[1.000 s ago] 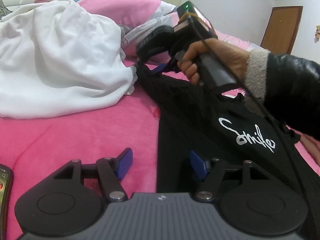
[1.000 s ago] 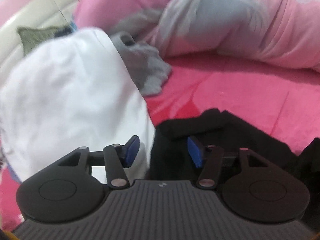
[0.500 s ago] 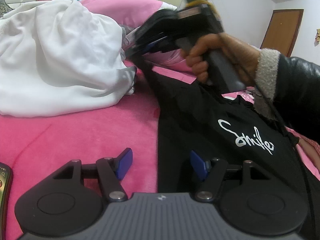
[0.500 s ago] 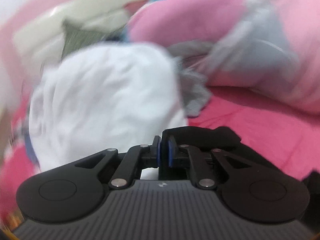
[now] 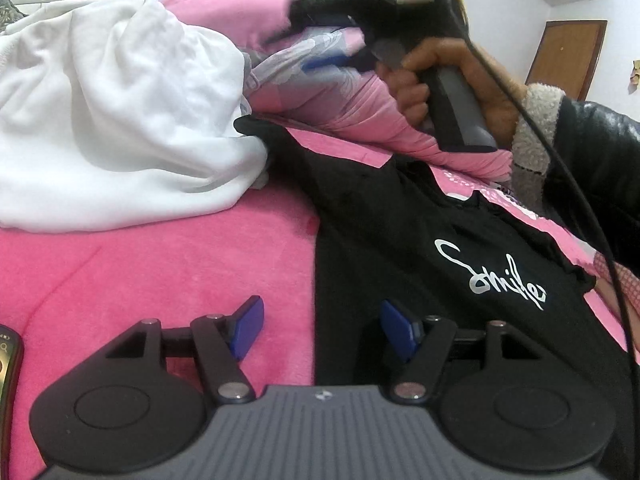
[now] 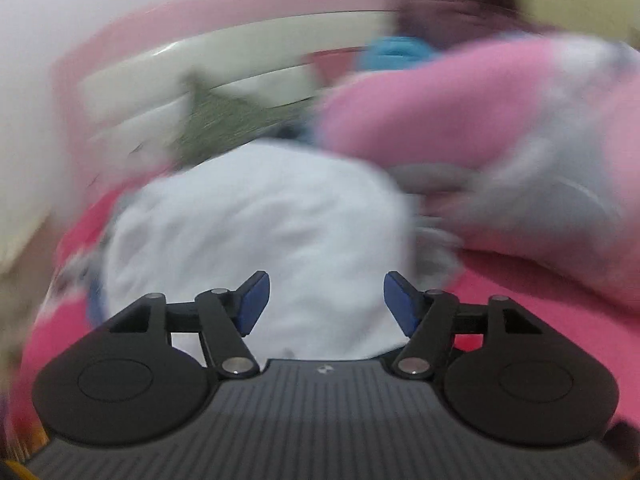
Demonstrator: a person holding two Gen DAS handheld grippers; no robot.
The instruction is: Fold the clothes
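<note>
A black T-shirt (image 5: 420, 240) with white "Smile" lettering lies spread on the pink blanket (image 5: 160, 280). One sleeve (image 5: 260, 128) reaches toward a heap of white clothing (image 5: 120, 112). My left gripper (image 5: 322, 328) is open low over the shirt's left edge, one finger over the blanket and one over the black cloth. A hand (image 5: 432, 68) holds my right gripper (image 5: 316, 46) raised above the sleeve, open and empty. In the blurred right wrist view the right gripper (image 6: 326, 304) is open over the white clothing (image 6: 260, 240).
A pink and grey quilt (image 5: 340, 100) is bunched behind the shirt. A phone-like device (image 5: 8, 360) lies at the left edge. A black jacket sleeve (image 5: 592, 168) crosses on the right. A green cushion (image 6: 216, 120) leans on the headboard (image 6: 180, 68).
The right gripper shut on the black shirt's sleeve, drew it up toward the white heap, then let go and rose away open. The left gripper stayed in place.
</note>
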